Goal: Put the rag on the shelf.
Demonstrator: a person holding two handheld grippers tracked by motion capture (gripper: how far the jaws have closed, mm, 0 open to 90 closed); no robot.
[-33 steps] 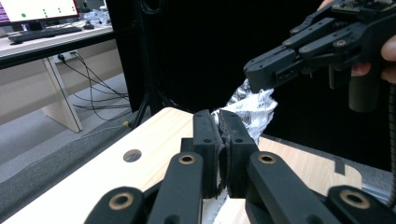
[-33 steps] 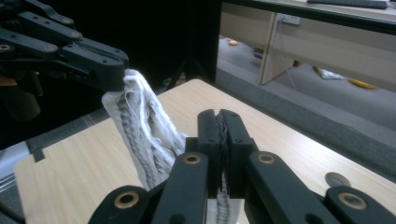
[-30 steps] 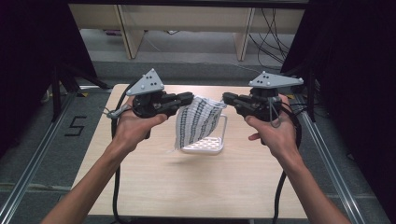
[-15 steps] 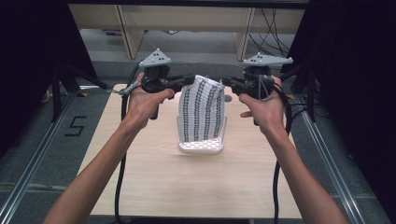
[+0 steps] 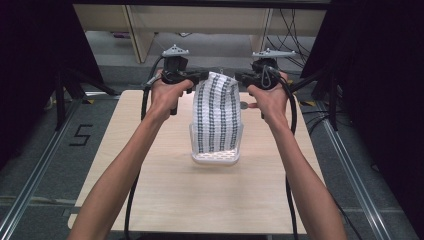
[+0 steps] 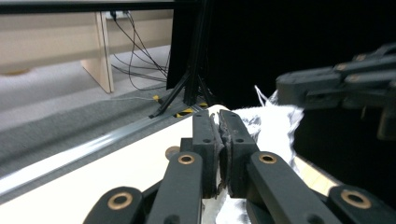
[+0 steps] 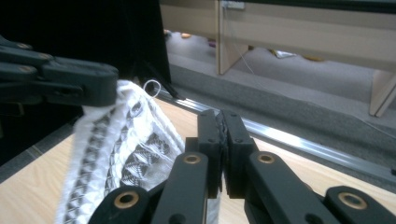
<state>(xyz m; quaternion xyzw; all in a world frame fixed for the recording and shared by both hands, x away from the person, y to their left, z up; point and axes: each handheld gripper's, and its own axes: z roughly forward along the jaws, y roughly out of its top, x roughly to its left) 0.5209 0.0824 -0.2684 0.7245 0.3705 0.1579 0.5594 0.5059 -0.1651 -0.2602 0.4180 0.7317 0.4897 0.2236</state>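
Observation:
A white cloth with black patterned stripes (image 5: 216, 114) hangs stretched between both grippers, high above the table. Its lower end reaches into a clear perforated plastic basket (image 5: 216, 157) on the wooden table (image 5: 170, 185). My left gripper (image 5: 200, 76) is shut on the cloth's upper left corner, and in the left gripper view the jaws (image 6: 218, 135) pinch the cloth (image 6: 271, 123). My right gripper (image 5: 240, 77) is shut on the upper right corner; the right gripper view shows its jaws (image 7: 219, 135) closed on the cloth (image 7: 121, 154), with the left gripper (image 7: 60, 84) opposite.
A small round brown spot (image 5: 243, 105) lies on the table behind the basket. Metal rails (image 5: 30, 175) run along both sides of the table. Cables trail from both grippers down past the forearms. Wooden furniture and loose wires stand beyond the far edge.
Both grippers have risen and moved away from the person, lifting the cloth from a slack bundle over the basket into a tall hanging sheet.

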